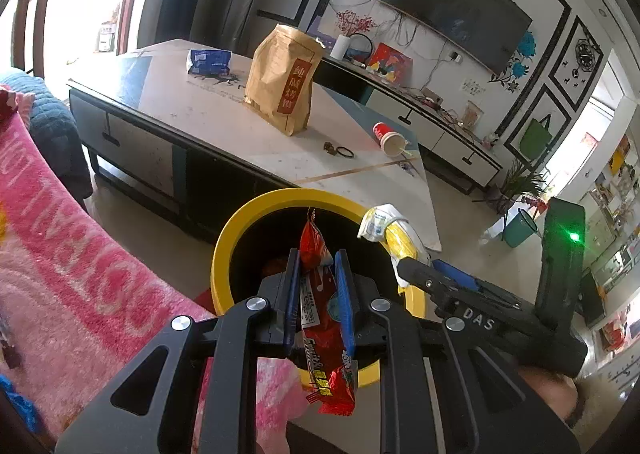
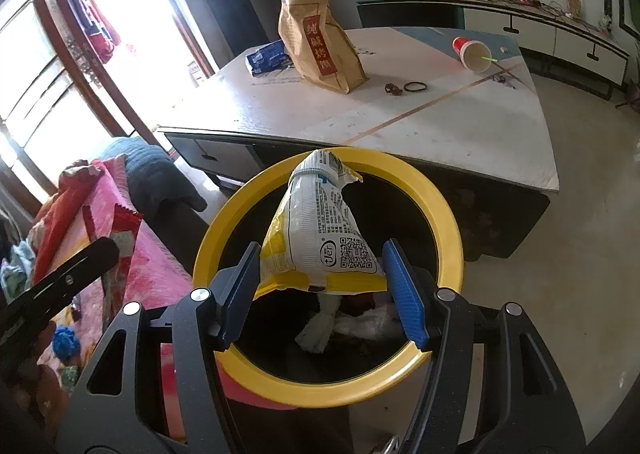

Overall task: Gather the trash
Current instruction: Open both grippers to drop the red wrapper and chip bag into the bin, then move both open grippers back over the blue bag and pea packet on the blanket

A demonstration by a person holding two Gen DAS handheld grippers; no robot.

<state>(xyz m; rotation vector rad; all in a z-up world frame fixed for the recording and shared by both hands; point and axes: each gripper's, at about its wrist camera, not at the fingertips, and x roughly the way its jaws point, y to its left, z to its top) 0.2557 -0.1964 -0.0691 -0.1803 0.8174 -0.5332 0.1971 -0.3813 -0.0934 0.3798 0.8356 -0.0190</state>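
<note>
at six o'clock of the left wrist view, the left hand-held gripper (image 1: 316,286) is clenched on a red snack wrapper (image 1: 323,318), which hangs over the open mouth of the yellow-rimmed bin (image 1: 228,238). at three o'clock the right hand-held gripper (image 1: 400,254) comes in over the same rim, carrying a yellow and white packet (image 1: 390,232). on the surface (image 1: 200,109) toward twelve o'clock a brown paper bag (image 1: 282,79) stands upright, a blue packet (image 1: 209,61) lies at eleven o'clock, and a red paper cup (image 1: 387,137) lies tipped near the two o'clock corner. a pink blanket (image 1: 80,246) crowds the bin at nine o'clock.

over the bin in the right wrist view, the right hand-held gripper's blue fingers (image 2: 406,294) stand apart with the packet spanning between them; whether it is gripped firmly or about to slip free i cannot tell. crumpled trash (image 2: 352,322) already lies inside at six o'clock.

judging by this, collection is partway: some pieces are binned, two are poised for dropping, and the cup, blue packet and perhaps the bag are left. open floor (image 2: 580,254) lies at three o'clock; the surface edge sits just beyond the rim at twelve, so room is tight there and at nine.
</note>
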